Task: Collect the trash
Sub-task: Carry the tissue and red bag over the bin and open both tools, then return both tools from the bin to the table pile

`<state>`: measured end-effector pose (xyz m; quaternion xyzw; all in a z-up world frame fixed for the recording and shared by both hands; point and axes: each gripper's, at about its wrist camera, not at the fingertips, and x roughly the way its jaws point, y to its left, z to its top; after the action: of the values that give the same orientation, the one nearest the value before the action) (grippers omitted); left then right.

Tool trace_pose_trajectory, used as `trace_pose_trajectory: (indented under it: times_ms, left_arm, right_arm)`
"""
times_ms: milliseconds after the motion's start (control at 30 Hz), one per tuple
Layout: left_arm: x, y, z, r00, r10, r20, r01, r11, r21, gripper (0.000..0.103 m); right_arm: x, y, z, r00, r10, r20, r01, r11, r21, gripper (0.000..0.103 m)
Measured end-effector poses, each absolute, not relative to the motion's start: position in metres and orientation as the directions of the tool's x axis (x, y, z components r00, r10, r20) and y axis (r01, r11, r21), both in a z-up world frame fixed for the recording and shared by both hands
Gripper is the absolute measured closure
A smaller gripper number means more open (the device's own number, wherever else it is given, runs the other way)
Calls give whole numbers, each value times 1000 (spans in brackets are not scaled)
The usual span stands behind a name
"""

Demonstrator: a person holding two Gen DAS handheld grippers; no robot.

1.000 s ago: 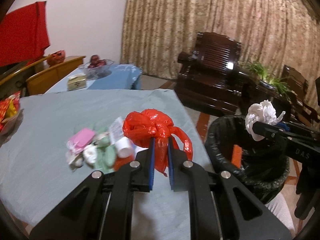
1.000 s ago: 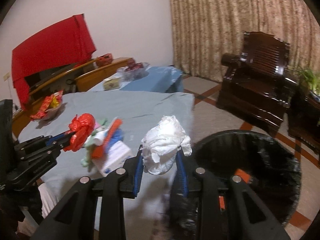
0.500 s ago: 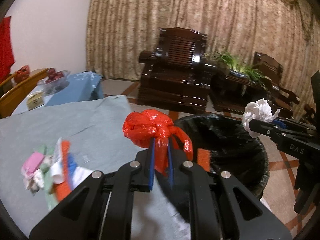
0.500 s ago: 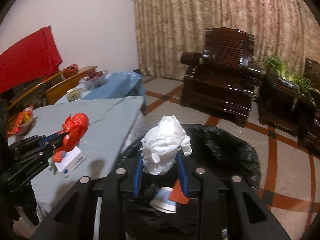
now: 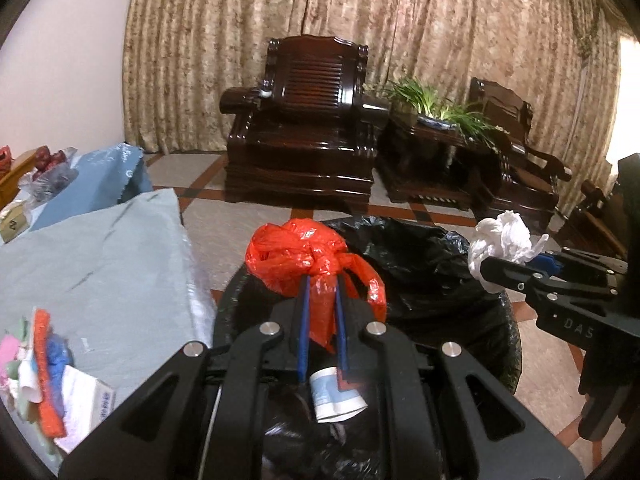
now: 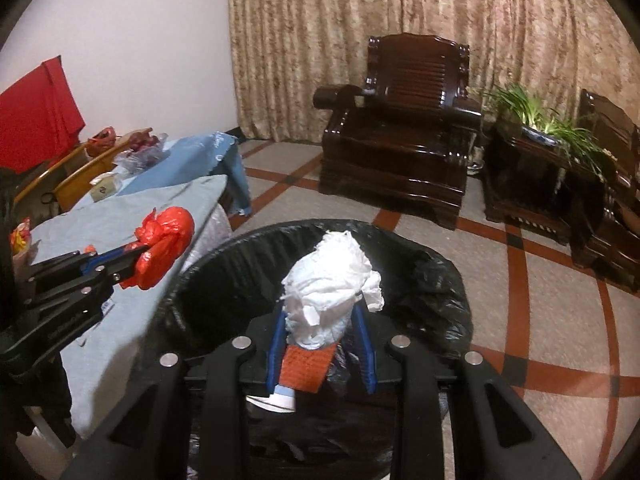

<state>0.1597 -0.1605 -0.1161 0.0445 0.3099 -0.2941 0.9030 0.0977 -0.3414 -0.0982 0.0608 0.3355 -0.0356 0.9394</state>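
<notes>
My left gripper (image 5: 320,284) is shut on a knotted red plastic bag (image 5: 298,256) and holds it over the near rim of the black-lined trash bin (image 5: 424,268). My right gripper (image 6: 322,312) is shut on a crumpled white tissue wad (image 6: 332,300) and holds it above the bin's opening (image 6: 400,264). Each gripper shows in the other's view: the left (image 6: 132,250) with the red bag (image 6: 168,240), the right (image 5: 492,270) with the tissue (image 5: 502,240). Inside the bin lie a paper cup (image 5: 334,396) and an orange wrapper (image 6: 306,366).
A table with a grey-blue cloth (image 5: 100,252) stands left of the bin, with a pile of mixed trash (image 5: 44,372) on its near corner. Dark wooden armchairs (image 5: 308,120) and a planter (image 5: 436,108) stand behind on the tiled floor.
Both grippers have swung right from the table to above the bin, still holding the red bag and the tissue. The trash pile has slid to the left edge of the view.
</notes>
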Motion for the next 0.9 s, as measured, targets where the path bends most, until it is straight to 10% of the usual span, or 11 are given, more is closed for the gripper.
trace_pose_trajectory:
  times_ms: [267, 667, 900]
  left_arm:
    - [173, -175, -137, 568, -540, -621, 587, 795, -155, 80]
    - [162, -128, -140, 615, -472, -632, 520, 845, -125, 19]
    - [147, -69, -115, 714, -376, -591, 407, 909, -87, 12]
  right_arm:
    - [105, -357, -116, 744, -39, -667, 125, 989, 82, 69]
    - [94, -348, -116, 754, -64, -654, 142, 988, 67, 7]
    - [92, -315, -97, 789, -1, -615, 84, 991, 107, 6]
